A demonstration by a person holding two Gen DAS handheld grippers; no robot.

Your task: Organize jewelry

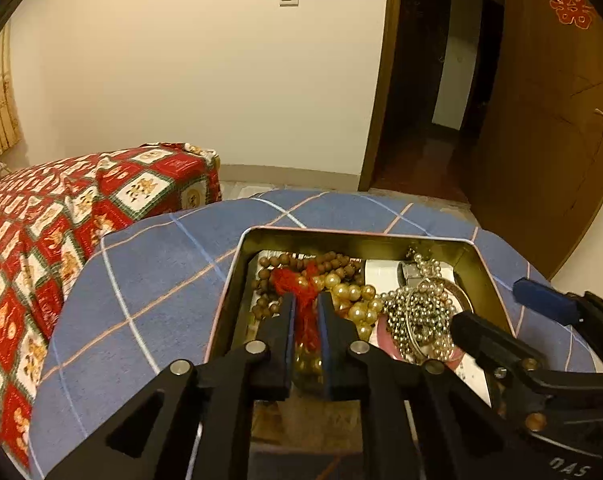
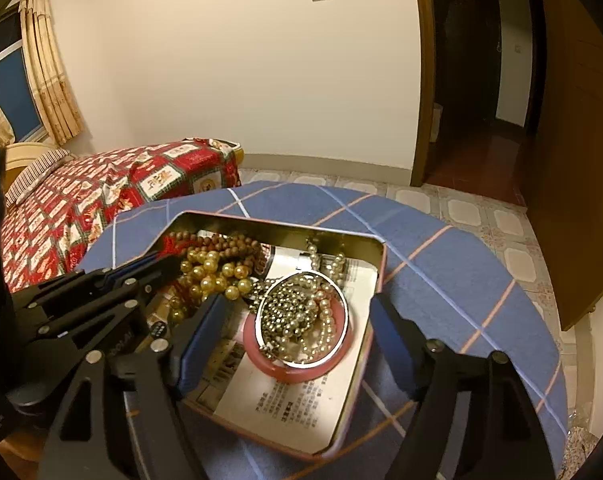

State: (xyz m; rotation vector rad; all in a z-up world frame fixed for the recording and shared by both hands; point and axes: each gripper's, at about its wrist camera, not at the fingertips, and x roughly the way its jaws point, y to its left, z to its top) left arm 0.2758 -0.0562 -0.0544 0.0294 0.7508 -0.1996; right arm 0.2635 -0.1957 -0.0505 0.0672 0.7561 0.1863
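Observation:
A pink-rimmed metal tin (image 1: pixel 353 238) (image 2: pixel 379 268) sits on a round table under a blue checked cloth (image 1: pixel 153 280) (image 2: pixel 453 264). It holds brown wooden beads (image 1: pixel 329 260), a large gold pearl string (image 1: pixel 353 292) (image 2: pixel 213 272), small silver bead chains (image 1: pixel 417 312) (image 2: pixel 297 308) and a pink bangle (image 2: pixel 301 372). My left gripper (image 1: pixel 306 300) is inside the tin, shut on a red tassel (image 1: pixel 301 284) attached to yellow beads. My right gripper (image 2: pixel 297 312) is open, its fingers either side of the bangle and silver chains; it shows in the left wrist view (image 1: pixel 497 304).
A printed paper (image 2: pixel 285 400) lines the tin bottom. A bed with a red patterned cover (image 1: pixel 61 216) (image 2: pixel 101 188) stands left of the table. An open wooden door (image 1: pixel 541 120) and dark doorway are at right. Tiled floor (image 2: pixel 481 208) lies beyond the table.

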